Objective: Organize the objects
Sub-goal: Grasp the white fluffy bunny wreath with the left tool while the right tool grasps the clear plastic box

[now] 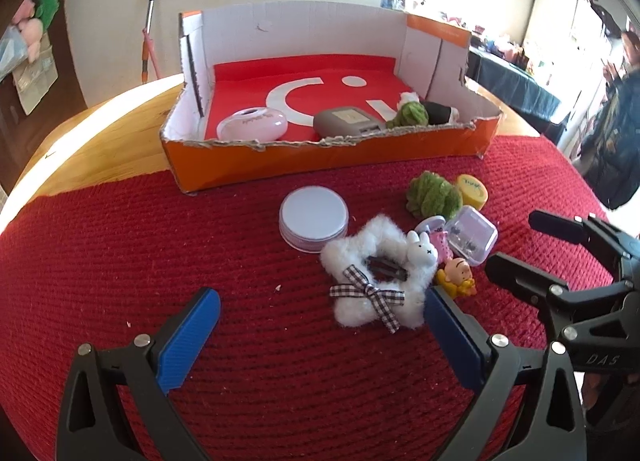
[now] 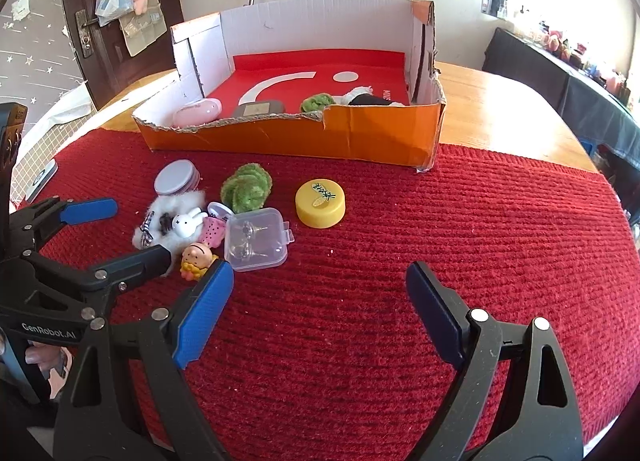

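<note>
**A:** Where do the loose things lie?

**B:** In a cluster on the red knitted mat (image 2: 440, 261), on the near side of the orange cardboard box (image 2: 320, 137). The white fluffy star clip (image 1: 376, 281) is nearest the left gripper (image 1: 320, 317); its checked bow (image 1: 370, 295) faces up and its dark metal clasp (image 1: 106, 269) runs roughly left to right.

**A:** And beside it?

**B:** A white rabbit figure (image 1: 418, 251) rests on the star's right part, with a small yellow-and-orange cartoon figure (image 1: 456, 277) just nearer. The clear plastic case (image 2: 256, 241) lies flat, its long axis slanting from near left to far right, latch tab (image 2: 289, 235) towards the right. Farther off are the green fuzzy piece (image 2: 246, 189), the yellow cap (image 2: 320, 203) and the white round tin (image 1: 314, 219).

**A:** The grippers?

**B:** Both stand released, holding nothing. The left one's right finger (image 1: 452, 341) is close against the star's near right edge. The right gripper (image 2: 320, 321) hangs over bare mat, near the case.

**A:** Inside the box?

**B:** A pink oval case (image 1: 254, 125), a grey case (image 1: 348, 121), another green fuzzy piece (image 1: 410, 115) and a black-and-white thing (image 1: 442, 113) along its near wall.
</note>
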Available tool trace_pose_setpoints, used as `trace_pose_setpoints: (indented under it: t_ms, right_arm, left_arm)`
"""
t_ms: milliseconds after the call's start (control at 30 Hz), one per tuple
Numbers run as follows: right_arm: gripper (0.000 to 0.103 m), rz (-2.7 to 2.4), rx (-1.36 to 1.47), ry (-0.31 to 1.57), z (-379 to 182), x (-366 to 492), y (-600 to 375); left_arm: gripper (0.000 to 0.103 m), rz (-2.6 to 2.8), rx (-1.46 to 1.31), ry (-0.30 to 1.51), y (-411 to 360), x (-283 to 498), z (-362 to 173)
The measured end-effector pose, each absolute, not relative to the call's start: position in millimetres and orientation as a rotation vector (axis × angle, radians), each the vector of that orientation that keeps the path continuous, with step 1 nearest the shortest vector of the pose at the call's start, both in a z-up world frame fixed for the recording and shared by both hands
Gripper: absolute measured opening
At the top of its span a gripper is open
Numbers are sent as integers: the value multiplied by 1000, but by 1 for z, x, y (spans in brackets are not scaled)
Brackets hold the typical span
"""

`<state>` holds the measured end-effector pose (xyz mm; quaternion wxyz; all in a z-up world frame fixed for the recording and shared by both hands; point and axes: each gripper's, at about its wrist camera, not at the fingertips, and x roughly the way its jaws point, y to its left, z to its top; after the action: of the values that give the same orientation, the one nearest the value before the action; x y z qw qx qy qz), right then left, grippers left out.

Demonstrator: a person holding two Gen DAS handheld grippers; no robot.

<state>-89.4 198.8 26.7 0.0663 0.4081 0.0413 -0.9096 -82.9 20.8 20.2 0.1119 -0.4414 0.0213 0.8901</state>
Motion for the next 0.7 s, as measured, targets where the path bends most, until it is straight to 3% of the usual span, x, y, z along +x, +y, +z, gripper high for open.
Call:
trace_pose_setpoints:
  t_ms: [700]
  right_arm:
    - [89, -2695, 1268, 248, 23, -104, 183]
  left_arm:
    - [103, 2619, -1327, 41, -4, -86, 21]
